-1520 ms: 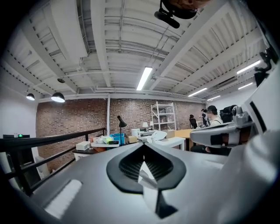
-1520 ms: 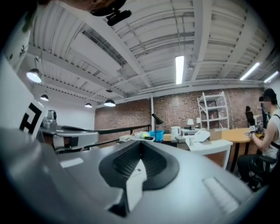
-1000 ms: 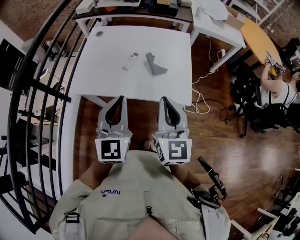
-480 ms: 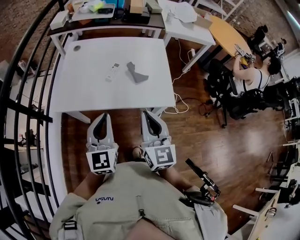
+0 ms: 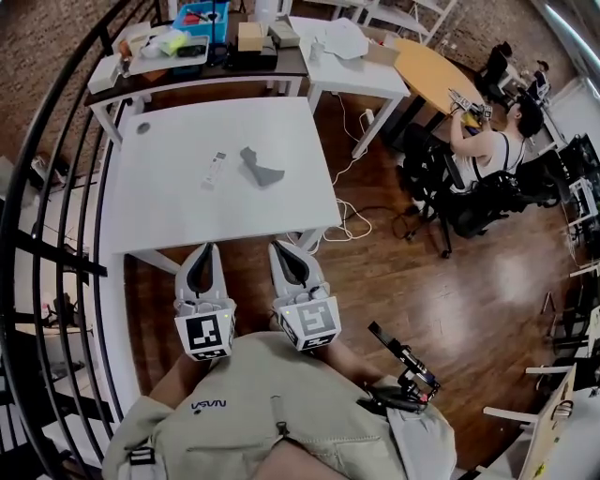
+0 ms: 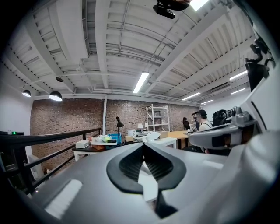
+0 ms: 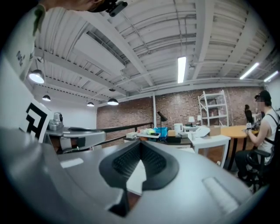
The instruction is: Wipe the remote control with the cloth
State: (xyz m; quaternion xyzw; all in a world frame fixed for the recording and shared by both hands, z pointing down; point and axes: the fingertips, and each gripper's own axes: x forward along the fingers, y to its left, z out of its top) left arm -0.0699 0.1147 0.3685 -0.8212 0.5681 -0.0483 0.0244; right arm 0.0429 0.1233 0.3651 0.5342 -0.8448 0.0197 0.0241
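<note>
White remote control (image 5: pixel 215 169) pointing away lengthwise, grey cloth (image 5: pixel 259 170) beside, left tool (image 5: pixel 204 248), right tool (image 5: pixel 279 247) pressed together

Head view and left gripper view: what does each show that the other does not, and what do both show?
Only the head view shows the slim white remote control and the crumpled grey cloth, lying apart on the white square table. Only the left gripper view shows the white beamed ceiling and its strip light. Both show the left gripper, its jaws shut on nothing, and the blue plastic box.
</note>
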